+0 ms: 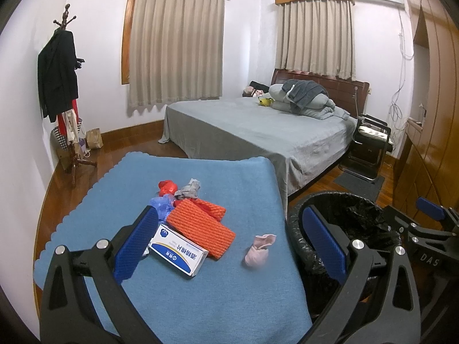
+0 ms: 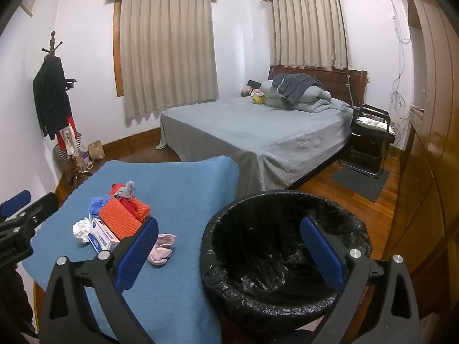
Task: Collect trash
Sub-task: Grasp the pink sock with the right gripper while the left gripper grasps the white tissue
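Note:
A blue cloth covers the table [image 1: 200, 286] [image 2: 183, 183]. On it lie an orange foam net [image 1: 200, 226] [image 2: 123, 215], a white-and-blue box [image 1: 179, 250] [image 2: 101, 236], a pink wad [image 1: 258, 250] [image 2: 162, 248], a grey rag [image 1: 189, 189] [image 2: 126, 189], a red scrap [image 1: 167, 187], a blue glove [image 1: 162, 203] [image 2: 97, 202] and crumpled white paper [image 2: 81, 229]. A bin with a black liner [image 1: 352, 223] [image 2: 275, 252] stands right of the table. My left gripper [image 1: 229, 243] is open above the table, empty. My right gripper [image 2: 229, 246] is open over the bin's near rim, empty.
A bed with a grey cover [image 1: 258, 132] [image 2: 258, 132] stands behind the table. A coat rack [image 1: 61, 86] [image 2: 53, 97] is by the left wall, with a paper bag [image 1: 94, 139] on the floor. A black chair [image 1: 370, 146] and wooden wardrobe [image 2: 430, 143] are at right.

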`<action>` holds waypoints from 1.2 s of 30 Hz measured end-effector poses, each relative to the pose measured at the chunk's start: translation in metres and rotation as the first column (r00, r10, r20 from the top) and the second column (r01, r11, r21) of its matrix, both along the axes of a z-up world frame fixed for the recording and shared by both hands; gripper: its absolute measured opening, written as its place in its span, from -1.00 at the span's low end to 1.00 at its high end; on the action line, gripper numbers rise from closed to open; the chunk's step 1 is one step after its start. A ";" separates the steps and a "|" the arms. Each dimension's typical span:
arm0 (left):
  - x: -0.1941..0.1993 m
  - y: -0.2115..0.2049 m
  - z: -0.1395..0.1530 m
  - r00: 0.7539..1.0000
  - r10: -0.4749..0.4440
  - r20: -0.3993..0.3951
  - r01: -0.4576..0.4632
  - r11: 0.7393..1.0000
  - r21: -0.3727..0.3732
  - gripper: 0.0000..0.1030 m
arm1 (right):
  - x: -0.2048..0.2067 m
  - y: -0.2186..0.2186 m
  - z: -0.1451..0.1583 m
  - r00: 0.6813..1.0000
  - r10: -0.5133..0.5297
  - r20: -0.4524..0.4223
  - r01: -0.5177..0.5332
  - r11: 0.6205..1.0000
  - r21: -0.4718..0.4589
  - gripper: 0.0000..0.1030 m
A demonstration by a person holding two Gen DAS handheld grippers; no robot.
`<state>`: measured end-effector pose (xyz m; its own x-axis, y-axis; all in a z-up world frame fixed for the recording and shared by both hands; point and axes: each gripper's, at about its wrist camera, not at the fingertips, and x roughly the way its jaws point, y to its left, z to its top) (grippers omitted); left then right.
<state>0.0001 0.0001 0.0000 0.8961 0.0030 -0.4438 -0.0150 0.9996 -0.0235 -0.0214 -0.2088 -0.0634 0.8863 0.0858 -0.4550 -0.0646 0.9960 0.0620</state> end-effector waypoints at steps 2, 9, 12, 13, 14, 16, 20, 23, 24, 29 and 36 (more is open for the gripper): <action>0.000 0.000 0.000 1.000 0.001 -0.001 -0.001 1.000 -0.001 0.90 | 0.001 0.002 -0.001 1.000 0.003 -0.003 -0.003 1.000 0.001 0.88; 0.004 0.007 -0.003 1.000 0.006 -0.001 -0.006 1.000 0.000 0.90 | 0.011 0.010 -0.004 0.999 0.033 -0.019 -0.032 0.999 0.011 0.88; 0.005 0.016 -0.010 1.000 0.023 0.000 -0.023 1.000 0.014 0.90 | 0.019 0.020 -0.012 0.998 0.058 -0.024 -0.058 0.998 0.012 0.88; 0.011 0.022 -0.014 1.000 0.031 -0.002 -0.031 0.999 0.015 0.90 | 0.022 0.024 -0.014 0.997 0.067 -0.027 -0.067 0.998 0.012 0.88; 0.017 0.035 -0.027 0.999 0.047 -0.005 -0.047 0.999 0.021 0.90 | 0.027 0.029 -0.018 0.996 0.081 -0.033 -0.081 0.997 0.010 0.88; 0.026 0.046 -0.037 0.997 0.079 -0.016 -0.078 0.996 0.038 0.90 | 0.034 0.038 -0.026 0.994 0.104 -0.045 -0.104 0.995 0.010 0.88; 0.037 0.072 -0.059 0.988 0.141 -0.063 -0.138 0.989 0.056 0.90 | 0.051 0.059 -0.049 0.984 0.153 -0.089 -0.151 0.988 0.031 0.88; 0.039 0.086 -0.072 0.981 0.184 -0.065 -0.180 0.982 0.059 0.90 | 0.063 0.075 -0.067 0.975 0.187 -0.119 -0.186 0.982 0.024 0.85; 0.040 0.089 -0.074 0.980 0.188 -0.068 -0.184 0.981 0.060 0.90 | 0.068 0.082 -0.074 0.971 0.197 -0.137 -0.196 0.980 0.017 0.81; 0.049 0.105 -0.091 0.971 0.219 -0.091 -0.213 0.974 0.077 0.90 | 0.088 0.102 -0.100 0.953 0.232 -0.193 -0.237 0.971 -0.001 0.65; 0.065 0.123 -0.102 0.965 0.237 -0.113 -0.231 0.971 0.064 0.90 | 0.114 0.121 -0.138 0.932 0.244 -0.267 -0.264 0.964 -0.040 0.52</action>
